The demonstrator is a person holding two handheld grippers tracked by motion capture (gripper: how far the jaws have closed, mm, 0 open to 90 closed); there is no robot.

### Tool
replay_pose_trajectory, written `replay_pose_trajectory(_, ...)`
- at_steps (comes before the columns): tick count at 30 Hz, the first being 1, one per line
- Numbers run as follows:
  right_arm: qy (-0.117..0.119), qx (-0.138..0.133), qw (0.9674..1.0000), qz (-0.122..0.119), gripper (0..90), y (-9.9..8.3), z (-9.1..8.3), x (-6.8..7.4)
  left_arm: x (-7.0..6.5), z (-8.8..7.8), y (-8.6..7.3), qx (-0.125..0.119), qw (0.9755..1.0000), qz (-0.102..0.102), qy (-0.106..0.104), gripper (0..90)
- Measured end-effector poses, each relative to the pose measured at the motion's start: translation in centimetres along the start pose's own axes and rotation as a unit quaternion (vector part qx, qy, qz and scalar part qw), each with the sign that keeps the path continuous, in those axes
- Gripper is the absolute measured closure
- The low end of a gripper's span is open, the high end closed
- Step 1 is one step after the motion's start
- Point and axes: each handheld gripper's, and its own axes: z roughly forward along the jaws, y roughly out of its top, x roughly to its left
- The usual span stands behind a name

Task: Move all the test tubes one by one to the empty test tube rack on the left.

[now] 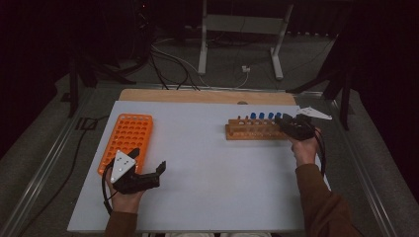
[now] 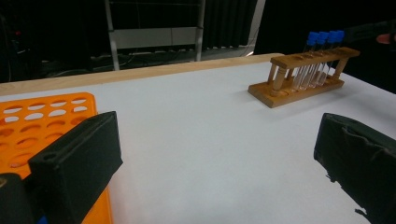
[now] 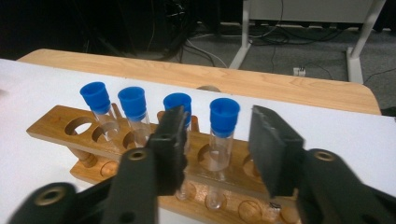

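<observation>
A: Tool, right [image 3: 217, 154]: level at the right end of the wooden rack [image 1: 254, 129], far right of the counter [image 1: 212, 168]. Jaws stand either side of the fourth blue-capped tube [image 3: 223, 140], a gap visible on each side of the glass; pads not pressing, so nothing grasped.

B: Tool, left [image 1: 148, 165]?

A: Held low at the near left of the counter, jaws spread wide and released, bare white surface between them. Grey three-cornered plate on top. It sits just beside the near end of the orange rack [image 1: 127, 140].

B: Tubes, count and position?

A: Four, clear glass with blue caps: first tube [image 3: 99, 109], second tube [image 3: 134, 114], third tube [image 3: 180, 107] partly hidden behind the right tool's left jaw, and the fourth as listed. All upright in neighbouring holes of the wooden rack, towards the end nearer the right tool. Holes at the opposite end stand open.

B: Orange rack?

A: Flat on the counter at the left, a grid of round holes. From the left gripper view one corner lies under and beside that tool's left jaw. Whether the jaw touches it, cannot tell.

B: Distance between the racks?

A: Well apart, with open counter between them. Wooden rack lies near the far edge, where a strip of bare wood [image 3: 280, 84] shows beyond the white top
</observation>
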Motion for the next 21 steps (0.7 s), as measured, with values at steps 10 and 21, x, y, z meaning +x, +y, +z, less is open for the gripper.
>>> replay_pose_trajectory(10,-0.009,0.016,0.9998,0.0,71.8,-0.9,1.9,0.3,-0.1,0.1,-0.1,0.002,1.0,-0.001,-0.002,1.9)
replay_pose_trajectory(21,-0.024,0.006,0.9997,-0.007,76.7,-1.4,2.4,0.8,0.0,0.0,-0.1,0.002,1.0,-0.001,-0.002,1.9)
